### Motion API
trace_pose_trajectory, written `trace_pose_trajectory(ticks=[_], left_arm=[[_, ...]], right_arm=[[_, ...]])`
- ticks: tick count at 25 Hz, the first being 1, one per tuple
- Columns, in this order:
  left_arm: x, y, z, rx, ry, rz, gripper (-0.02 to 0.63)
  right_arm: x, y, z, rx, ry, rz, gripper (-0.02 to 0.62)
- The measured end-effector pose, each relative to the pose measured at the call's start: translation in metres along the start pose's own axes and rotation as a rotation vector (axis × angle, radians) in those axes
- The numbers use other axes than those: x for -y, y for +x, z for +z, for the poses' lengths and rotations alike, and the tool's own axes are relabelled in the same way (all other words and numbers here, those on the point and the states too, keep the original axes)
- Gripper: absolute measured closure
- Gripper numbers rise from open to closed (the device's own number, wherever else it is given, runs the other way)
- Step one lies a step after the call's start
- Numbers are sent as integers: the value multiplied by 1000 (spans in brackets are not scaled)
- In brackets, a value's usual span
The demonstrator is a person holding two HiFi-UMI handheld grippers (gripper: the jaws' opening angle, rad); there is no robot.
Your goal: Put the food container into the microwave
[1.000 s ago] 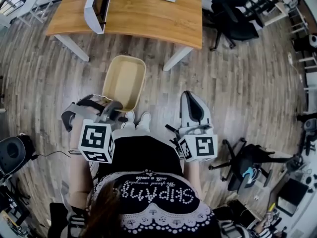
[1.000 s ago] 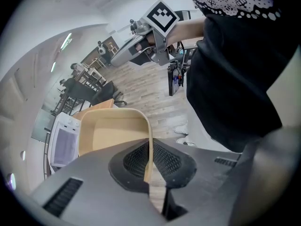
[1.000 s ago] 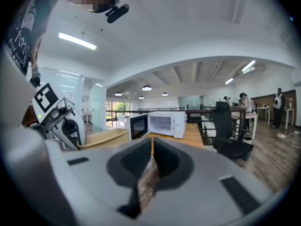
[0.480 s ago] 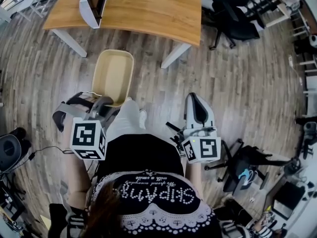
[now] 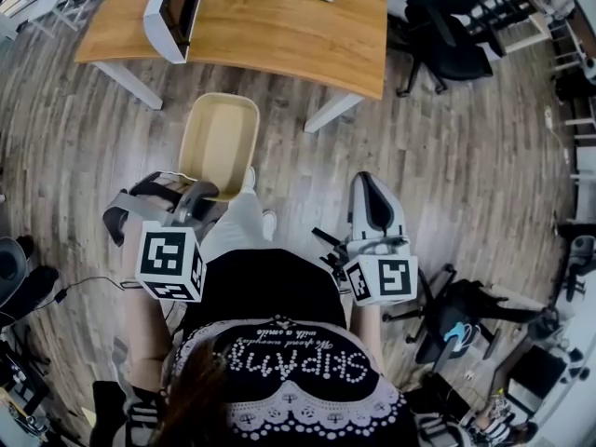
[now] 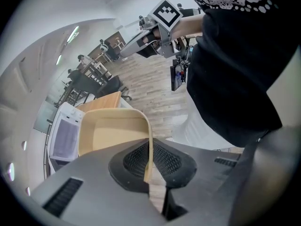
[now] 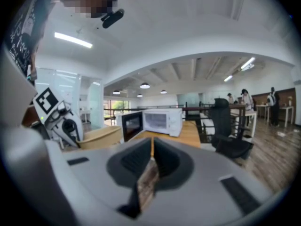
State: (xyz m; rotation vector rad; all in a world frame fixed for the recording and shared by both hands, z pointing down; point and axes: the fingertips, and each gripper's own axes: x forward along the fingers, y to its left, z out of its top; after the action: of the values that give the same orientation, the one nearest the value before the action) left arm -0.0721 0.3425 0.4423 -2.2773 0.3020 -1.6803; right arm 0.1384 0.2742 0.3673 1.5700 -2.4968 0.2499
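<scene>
- Beige food container (image 5: 220,142) is pinched by its wall in our left claw (image 6: 149,167); our right claw (image 7: 151,160) is clenched, empty.
- The microwave (image 7: 162,120) stands open on the bench (image 5: 279,28); we aren't there yet.

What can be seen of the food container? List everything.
The food container is a pale beige, open-topped rectangular tub with rounded corners. It looks like plastic and is empty. It hangs roughly level in the air over the wooden floor, short of the table. Only the left gripper touches it, jaws shut on its thin side wall. It is not yet in the microwave.
</scene>
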Motion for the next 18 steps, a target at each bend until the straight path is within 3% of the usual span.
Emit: trace_pose_trajectory(ticks=[10,18], left_arm=[[-83,6,-12,13,39,-5,571],[-121,17,-44,37,82,-21,571]], right_arm=[[20,67,49,41,-10,-24,555],[19,112,55,36,2,-81,555]])
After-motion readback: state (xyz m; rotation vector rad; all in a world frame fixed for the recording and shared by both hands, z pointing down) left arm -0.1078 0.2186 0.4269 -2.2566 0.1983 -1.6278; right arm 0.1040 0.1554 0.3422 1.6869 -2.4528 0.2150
